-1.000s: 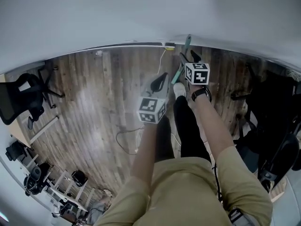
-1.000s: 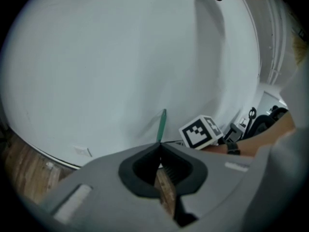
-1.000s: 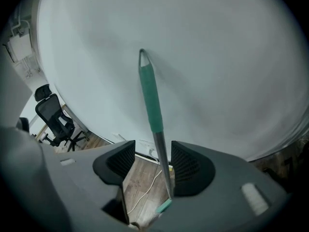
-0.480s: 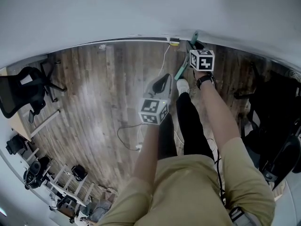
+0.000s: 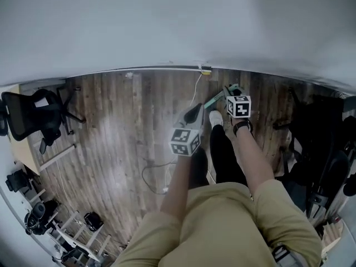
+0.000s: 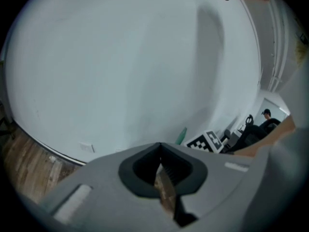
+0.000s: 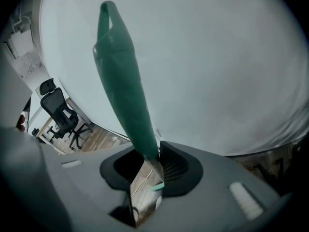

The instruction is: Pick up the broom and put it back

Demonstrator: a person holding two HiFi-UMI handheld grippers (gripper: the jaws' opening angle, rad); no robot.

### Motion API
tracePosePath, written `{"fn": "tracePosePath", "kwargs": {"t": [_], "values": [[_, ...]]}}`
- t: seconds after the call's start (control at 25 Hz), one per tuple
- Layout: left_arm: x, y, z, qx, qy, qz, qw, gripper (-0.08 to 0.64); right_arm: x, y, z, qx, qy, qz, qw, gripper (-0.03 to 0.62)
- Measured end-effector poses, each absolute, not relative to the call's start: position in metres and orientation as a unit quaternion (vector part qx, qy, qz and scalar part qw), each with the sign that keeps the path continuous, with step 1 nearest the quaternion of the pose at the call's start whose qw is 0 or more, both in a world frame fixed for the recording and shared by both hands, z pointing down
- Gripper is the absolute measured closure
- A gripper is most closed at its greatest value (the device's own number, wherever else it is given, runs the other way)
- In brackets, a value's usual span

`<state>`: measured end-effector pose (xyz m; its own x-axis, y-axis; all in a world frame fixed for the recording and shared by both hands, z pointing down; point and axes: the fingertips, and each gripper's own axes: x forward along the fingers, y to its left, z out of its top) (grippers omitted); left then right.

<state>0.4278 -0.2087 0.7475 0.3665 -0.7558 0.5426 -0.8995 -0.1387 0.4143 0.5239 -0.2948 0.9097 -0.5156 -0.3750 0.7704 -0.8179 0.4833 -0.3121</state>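
- Your right gripper [image 7: 155, 161] has its jaws clamped on the broom [image 7: 128, 91], pads pinching the handle just below the fat part of the grip.
- In the right gripper view the long axis runs up and out of the jaws, leaning a touch left, with the tip aimed at the white wall [image 7: 217, 66].
- That top end is dark green plastic: it swells above the jaws, then narrows to a small hanging loop at the very tip.
- From the head view the broom [image 5: 214, 99] shows as a thin teal shaft slanting from the right gripper [image 5: 231, 89] down-left towards your white shoe [image 5: 214, 117], above the wood floor [image 5: 111, 127] and close to the wall.
- The brush end can't be made out in any view.
- Your left gripper [image 6: 160, 151] has its jaws together with nothing between them.
- It hangs beside the broom shaft, just left of it in the head view [image 5: 193, 111], not touching it.
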Motion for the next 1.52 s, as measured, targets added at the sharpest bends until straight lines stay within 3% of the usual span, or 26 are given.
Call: {"fn": "tracePosePath", "kwargs": {"t": [0.16,0.32,0.72,0.96,1.16,1.52], "values": [[0.431,-0.200,0.707,0.751,-0.554,0.086,0.348,0.557,0.539,-0.262,0.862,0.391,-0.799,0.329,0.318,0.494],[0.417,-0.198,0.646,0.745,-0.575,0.040,0.335,0.557,0.553,-0.250,0.766,0.438,-0.811,0.285,0.265,0.499],[0.394,-0.224,0.481,0.797,-0.574,-0.002,0.189,0.557,0.518,-0.280,0.497,0.466,-0.867,0.128,0.118,0.494],[0.386,-0.225,0.371,0.800,-0.590,-0.028,0.101,0.557,0.494,-0.269,0.380,0.436,-0.896,0.072,0.044,0.500],[0.377,-0.217,0.307,0.784,-0.618,-0.038,0.051,0.557,0.474,-0.255,0.326,0.403,-0.913,0.058,-0.001,0.503],[0.354,-0.191,0.286,0.730,-0.683,-0.017,0.029,0.558,0.444,-0.234,0.284,0.335,-0.941,0.037,-0.020,0.505]]}}
